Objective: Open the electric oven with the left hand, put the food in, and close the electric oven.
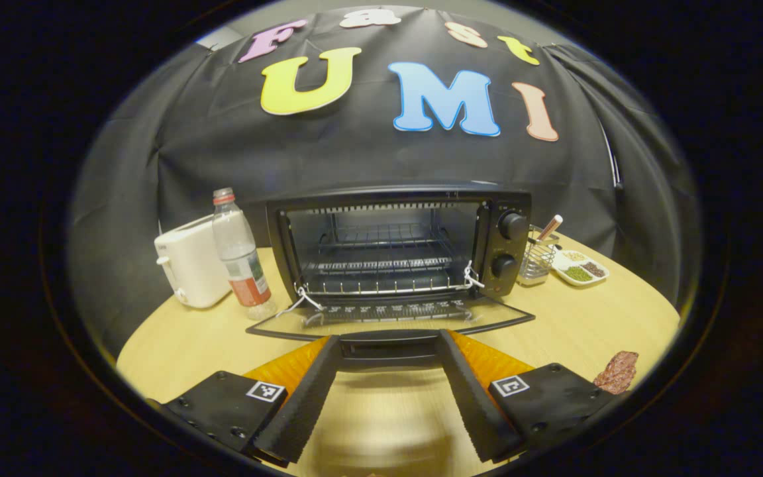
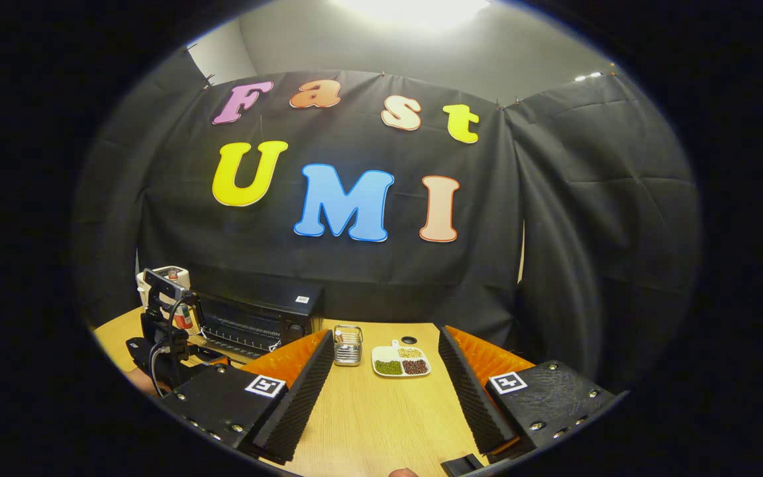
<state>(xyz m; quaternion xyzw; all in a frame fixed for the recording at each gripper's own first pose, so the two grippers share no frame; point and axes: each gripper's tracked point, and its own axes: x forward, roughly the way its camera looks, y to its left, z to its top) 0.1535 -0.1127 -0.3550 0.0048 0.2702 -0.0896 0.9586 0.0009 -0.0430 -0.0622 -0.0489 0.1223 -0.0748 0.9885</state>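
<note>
Ridged fingers [image 1: 302,397], square-coded, screw-studded mounts.

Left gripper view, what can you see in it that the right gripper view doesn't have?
Left gripper view's extras: inside the oven, its wire rack behind the dropped-open door, plus the piece of food on the wooden table. Right gripper view's extras: the ceiling light and the oven's top. Both share the oven, the wire basket, the dish of beans and the table.

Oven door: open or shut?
Open. The oven door lies folded down flat in front of the oven, racks exposed.
</note>
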